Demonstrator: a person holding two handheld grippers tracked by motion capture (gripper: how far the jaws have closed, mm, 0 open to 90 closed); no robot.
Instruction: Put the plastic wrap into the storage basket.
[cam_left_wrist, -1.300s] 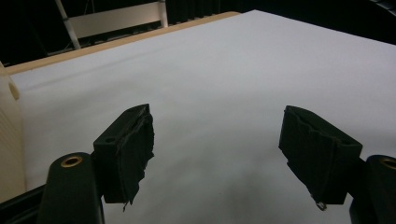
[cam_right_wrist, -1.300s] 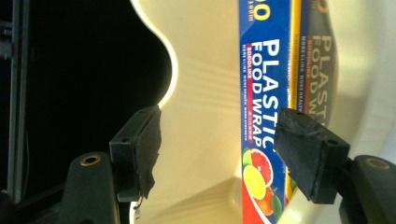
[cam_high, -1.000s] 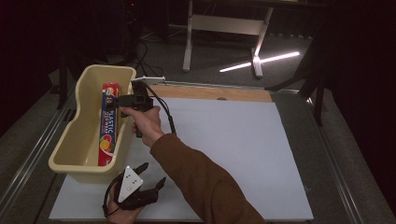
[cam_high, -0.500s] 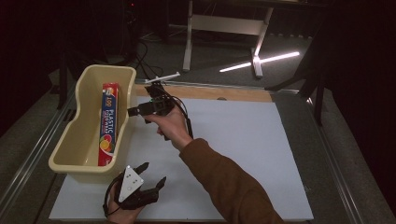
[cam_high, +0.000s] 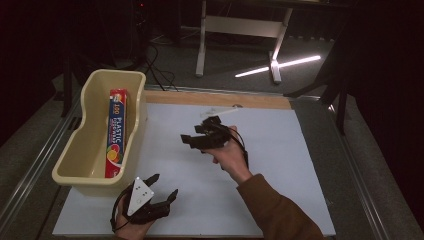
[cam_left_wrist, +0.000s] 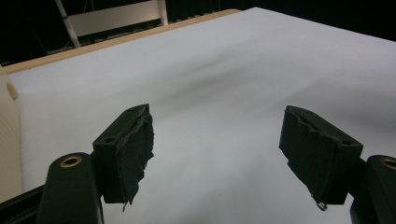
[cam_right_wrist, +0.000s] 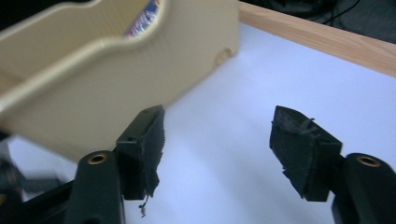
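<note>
The box of plastic wrap (cam_high: 116, 131) lay flat inside the cream tub (cam_high: 90, 167), lengthwise along its floor, so the putting-away looked done. The right gripper (cam_high: 192, 141) hung over the white table (cam_high: 300, 165) well to the right of the tub, its fingers (cam_right_wrist: 144, 140) apart with nothing between them. The left gripper (cam_high: 162, 186) rested just in front of the tub, fingers (cam_left_wrist: 133, 149) apart and empty. Little seemed left beyond parking the hands.

Plastic food wrap box (cam_high: 116, 131), one item, in bin
Long narrow carton, red top end, blue body with white lettering, fruit picture at near end; lies flat lengthwise inside the cream plastic tub (cam_high: 88, 172) at table's left edge
</note>
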